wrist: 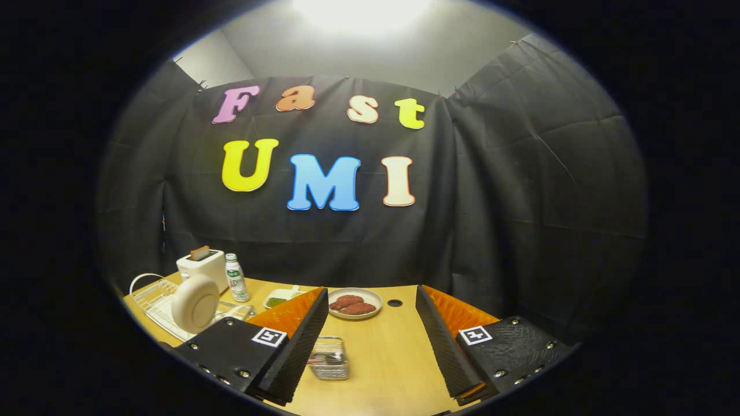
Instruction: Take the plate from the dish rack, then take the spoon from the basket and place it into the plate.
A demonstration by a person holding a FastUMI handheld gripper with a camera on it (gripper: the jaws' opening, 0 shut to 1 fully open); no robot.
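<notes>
The claw (370, 346) hung above the near edge of the desk (393, 358) with its two fingers spread wide and nothing between them but bare wood and the small wire basket (329, 358). The plate (195, 303), cream and round, stood on its edge in the white dish rack (153, 303) at the far left, well off to the left of the left finger (295, 346) and partly hidden behind it. It showed its broad face toward the claw, so its rim probably had to be met from above or from the side. The first move would likely turn on swinging left and forward. The basket sat just ahead, close to the left finger, with the spoon (325, 359) lying in it as a dim dark shape. Farther off stood a dish of brown food (355, 303), a toaster (202, 267) and a bottle (235, 280).
</notes>
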